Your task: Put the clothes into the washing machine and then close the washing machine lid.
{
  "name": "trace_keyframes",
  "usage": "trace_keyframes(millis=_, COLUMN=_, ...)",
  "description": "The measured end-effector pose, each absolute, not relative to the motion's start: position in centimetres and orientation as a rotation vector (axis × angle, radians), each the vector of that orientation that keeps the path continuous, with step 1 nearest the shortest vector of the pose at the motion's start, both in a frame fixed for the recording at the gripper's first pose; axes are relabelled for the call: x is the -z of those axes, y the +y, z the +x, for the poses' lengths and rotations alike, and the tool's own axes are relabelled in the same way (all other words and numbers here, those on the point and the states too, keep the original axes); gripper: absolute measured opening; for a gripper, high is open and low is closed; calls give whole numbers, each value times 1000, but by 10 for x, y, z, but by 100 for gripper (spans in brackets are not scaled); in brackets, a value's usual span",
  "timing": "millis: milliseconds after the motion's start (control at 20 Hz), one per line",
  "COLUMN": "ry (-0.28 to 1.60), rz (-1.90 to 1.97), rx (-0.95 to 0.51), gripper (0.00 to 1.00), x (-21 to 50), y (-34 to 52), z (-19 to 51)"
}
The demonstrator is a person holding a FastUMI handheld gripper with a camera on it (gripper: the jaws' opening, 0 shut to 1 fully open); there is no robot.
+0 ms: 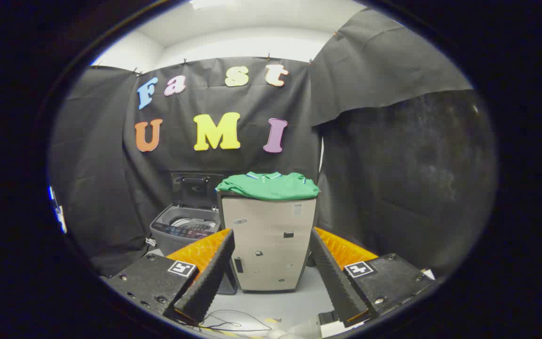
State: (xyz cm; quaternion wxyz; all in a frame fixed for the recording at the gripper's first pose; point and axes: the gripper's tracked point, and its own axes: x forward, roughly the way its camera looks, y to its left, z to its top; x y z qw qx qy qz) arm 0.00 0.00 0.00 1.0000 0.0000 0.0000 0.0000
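A folded green shirt (273, 185) lies atop a beige cabinet (270, 245); left of the cabinet, the washing machine (184, 230) stands lid-up on grey floor (290, 306). The fingers (271, 278) are spread, grasping nothing.

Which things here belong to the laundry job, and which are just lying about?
Job: green shirt on the cabinet; washing machine, lid up; tool, fingers open, nothing between them.
Lying about: thin cable on the floor.
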Motion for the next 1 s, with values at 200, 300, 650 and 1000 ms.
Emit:
trace_keyframes(millis=200, ry=0, rz=-5, rx=2, gripper=100, x=2, y=2, z=-4)
trace_keyframes(millis=300, ry=-2, rz=-6, rx=4, gripper=100, x=1, y=3, z=-5)
trace_keyframes(millis=650, ry=-7, rz=-6, rx=15, gripper=100, x=0, y=7, z=-12)
trace_keyframes(millis=1000, ry=-33, rz=-20, rx=23, gripper=100, x=-44, y=4, z=3)
